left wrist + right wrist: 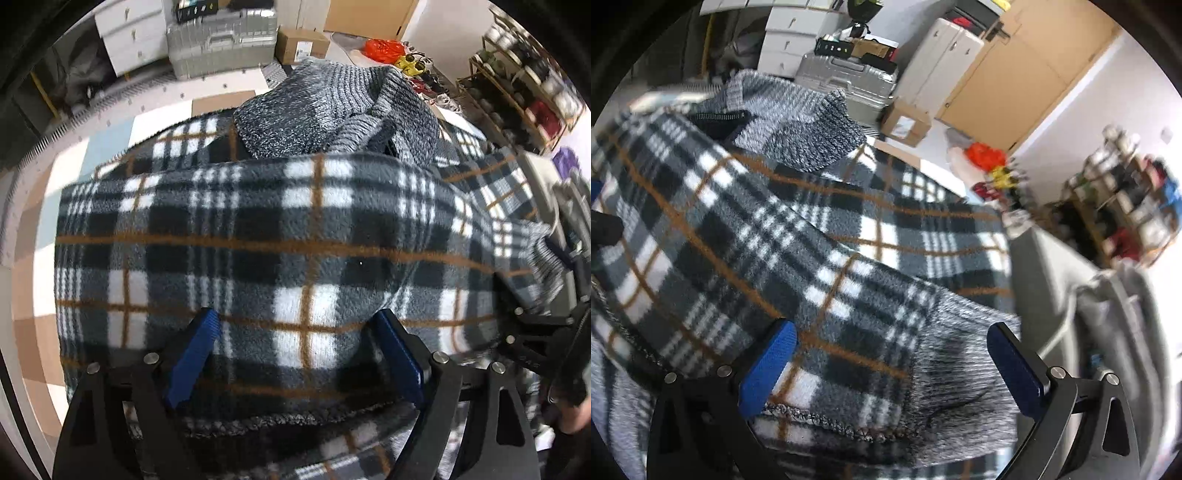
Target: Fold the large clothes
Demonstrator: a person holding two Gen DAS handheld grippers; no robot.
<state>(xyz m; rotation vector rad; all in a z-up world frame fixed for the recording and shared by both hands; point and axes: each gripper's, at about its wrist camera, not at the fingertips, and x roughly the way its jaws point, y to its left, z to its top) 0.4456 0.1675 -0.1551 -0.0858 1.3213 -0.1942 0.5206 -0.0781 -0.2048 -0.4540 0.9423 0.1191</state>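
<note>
A large plaid fleece jacket (295, 236) in black, white and grey with tan lines lies folded across the checkered table (48, 206). Its grey knit hood (332, 110) rests at the far end. My left gripper (295, 317) hangs open just above the plaid body, its blue pads (195, 350) wide apart with cloth beneath them. My right gripper (892, 328) is open too, over the grey knit cuff (960, 369) of a sleeve laid across the jacket (775, 229). The jacket's stitched hem (827, 424) runs just below that gripper. In the left wrist view the right gripper's black frame (535, 325) shows at the right edge.
Beyond the table stand a silver suitcase (221, 40), white drawers (129, 40) and a cardboard box (301, 44). A red bag (384, 48) lies on the floor, a shoe rack (524, 99) stands at right. A grey chair (1108, 332) sits beside the table's right edge.
</note>
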